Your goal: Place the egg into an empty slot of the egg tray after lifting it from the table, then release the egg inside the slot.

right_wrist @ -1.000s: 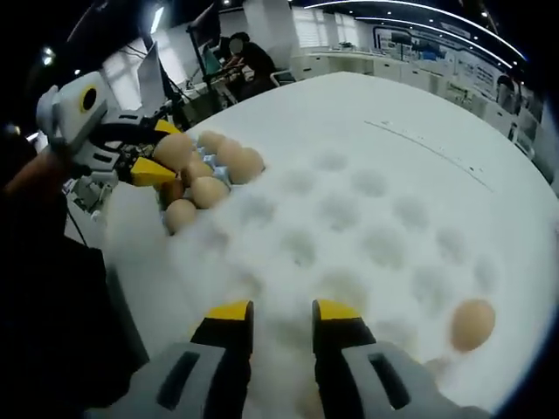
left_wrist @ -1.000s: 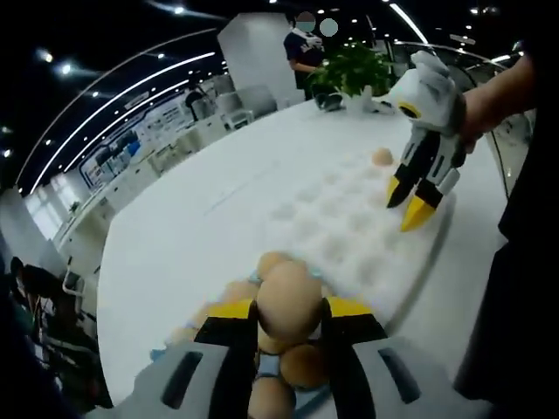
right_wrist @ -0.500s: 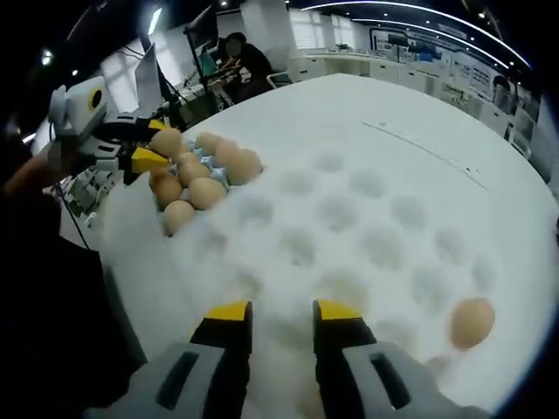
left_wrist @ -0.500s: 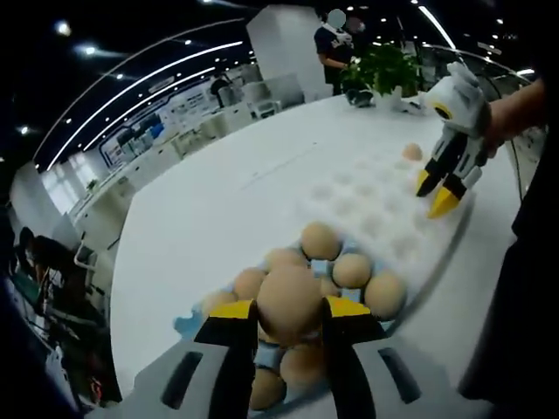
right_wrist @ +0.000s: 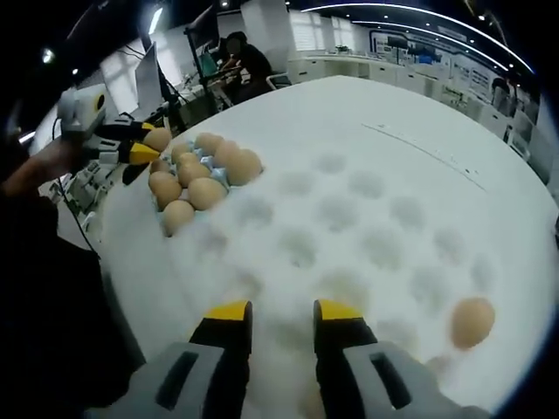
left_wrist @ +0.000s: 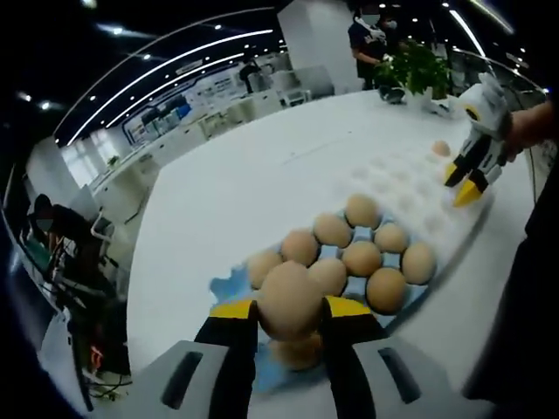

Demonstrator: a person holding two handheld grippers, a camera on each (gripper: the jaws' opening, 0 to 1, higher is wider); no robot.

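Observation:
My left gripper is shut on a brown egg, held over the near end of a blue tray with several brown eggs. Beyond it lies a white dimpled egg tray with one egg in a far slot. My right gripper hovers open over the white tray's near edge, nothing between its jaws. The lone egg sits to its right. In the right gripper view the left gripper holds its egg beside the cluster of eggs.
Both trays rest on a large round white table. A potted plant stands at the table's far side, with a person behind it. Another person sits at a desk past the table.
My left gripper has drawn back with the egg, away from the white tray and towards the blue tray's near end. The right gripper has stayed open over the white tray.

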